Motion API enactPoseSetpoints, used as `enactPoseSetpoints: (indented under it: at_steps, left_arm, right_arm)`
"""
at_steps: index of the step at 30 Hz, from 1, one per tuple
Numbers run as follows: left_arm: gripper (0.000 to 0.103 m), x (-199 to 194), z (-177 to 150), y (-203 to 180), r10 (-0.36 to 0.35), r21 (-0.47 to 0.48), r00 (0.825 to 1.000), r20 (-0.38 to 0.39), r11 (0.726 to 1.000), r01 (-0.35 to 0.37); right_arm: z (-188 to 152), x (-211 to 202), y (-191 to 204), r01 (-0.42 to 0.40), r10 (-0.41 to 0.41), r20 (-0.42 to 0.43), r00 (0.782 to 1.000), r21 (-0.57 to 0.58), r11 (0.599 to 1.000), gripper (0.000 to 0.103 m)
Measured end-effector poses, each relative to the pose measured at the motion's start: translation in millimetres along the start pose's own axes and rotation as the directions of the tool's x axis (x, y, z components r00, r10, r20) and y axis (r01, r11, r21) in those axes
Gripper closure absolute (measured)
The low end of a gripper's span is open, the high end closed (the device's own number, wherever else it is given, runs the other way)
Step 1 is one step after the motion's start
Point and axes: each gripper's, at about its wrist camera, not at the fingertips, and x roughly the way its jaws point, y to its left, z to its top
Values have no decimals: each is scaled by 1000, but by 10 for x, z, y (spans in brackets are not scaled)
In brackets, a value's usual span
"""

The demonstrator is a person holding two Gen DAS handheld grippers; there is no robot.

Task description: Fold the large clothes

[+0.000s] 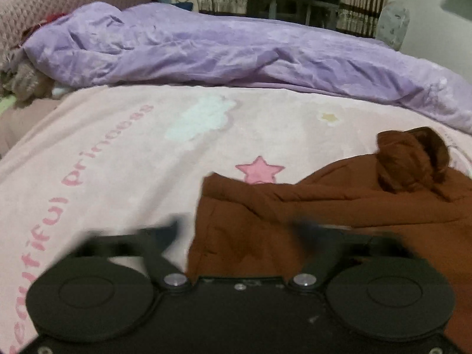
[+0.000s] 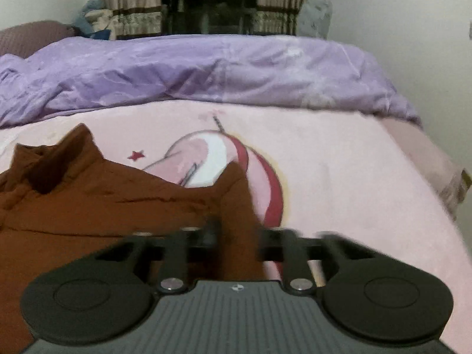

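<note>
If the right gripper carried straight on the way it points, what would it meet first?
Most likely the rust-brown padded jacket: a fold of it already sits between the right gripper's fingers. Beyond that lies the pink unicorn blanket, though depth is uncertain.

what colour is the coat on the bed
Rust brown coat; clearest in the left wrist view.

Bed [image 2: 436,159]: covered by a pink blanket [image 1: 124,153] printed with stars, a cloud, lettering and a unicorn. Lying on the blanket: one brown coat [image 1: 324,206], rumpled, hood uppermost, at the near edge. Along the far side: crumpled lilac duvet [image 1: 224,50].
</note>
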Motion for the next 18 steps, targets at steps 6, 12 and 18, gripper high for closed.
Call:
enactPoseSetpoints:
  at_steps: [6,12,18]
  left_arm:
    - [77,-606,27,62,64,-27,980,189,998,-60]
    - [67,-66,-287,-35,109,2,993,33,994,-109]
    - [24,-320,-161,-125,284,45,951,124,956,-291]
  right_arm:
    - [-74,-267,329,199,-170,201,965,-135,971,92]
    - [-226,133,271,210,-210,16,978,-121,970,59]
    - [-186,-23,16,439,-438,20,899,-13,899,16]
